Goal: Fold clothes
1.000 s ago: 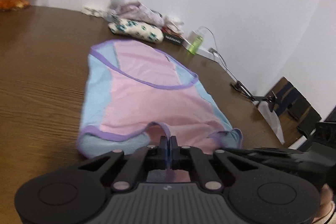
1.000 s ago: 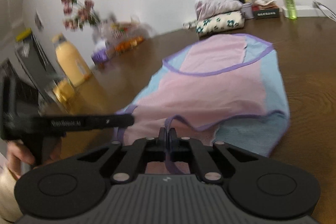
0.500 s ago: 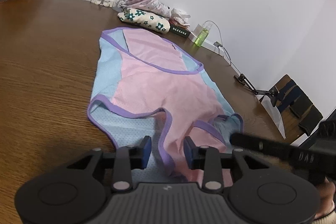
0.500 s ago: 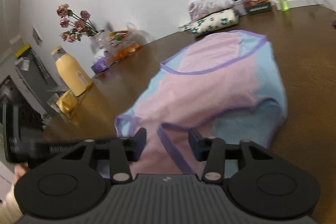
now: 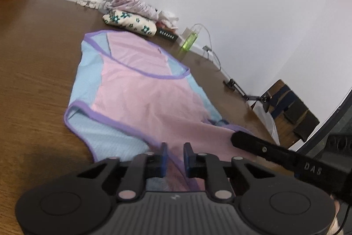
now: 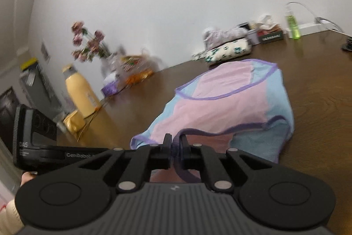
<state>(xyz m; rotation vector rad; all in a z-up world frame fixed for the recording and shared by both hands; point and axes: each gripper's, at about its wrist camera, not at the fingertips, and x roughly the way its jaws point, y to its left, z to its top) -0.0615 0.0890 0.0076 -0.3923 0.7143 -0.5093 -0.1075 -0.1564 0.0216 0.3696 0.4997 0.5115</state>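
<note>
Two hand-held grippers working the pink garment's (image 5: 151, 100) near hem
Right hand-held gripper (image 6: 175, 145) is pinching purple trim; left hand-held gripper (image 5: 175, 152), spread, should be closing squarely on trim at lower centre

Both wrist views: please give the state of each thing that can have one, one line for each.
Pink and blue underwear with purple trim: spread flat on the brown wooden table, not yet folded, near hem lifted.
Left tongs: open, astride the purple hem.
Right tongs: shut on the purple hem.
Floral folded cloth: folded, against the wall.
Green bottle: upright.
Yellow bottle: upright, capped.
</note>
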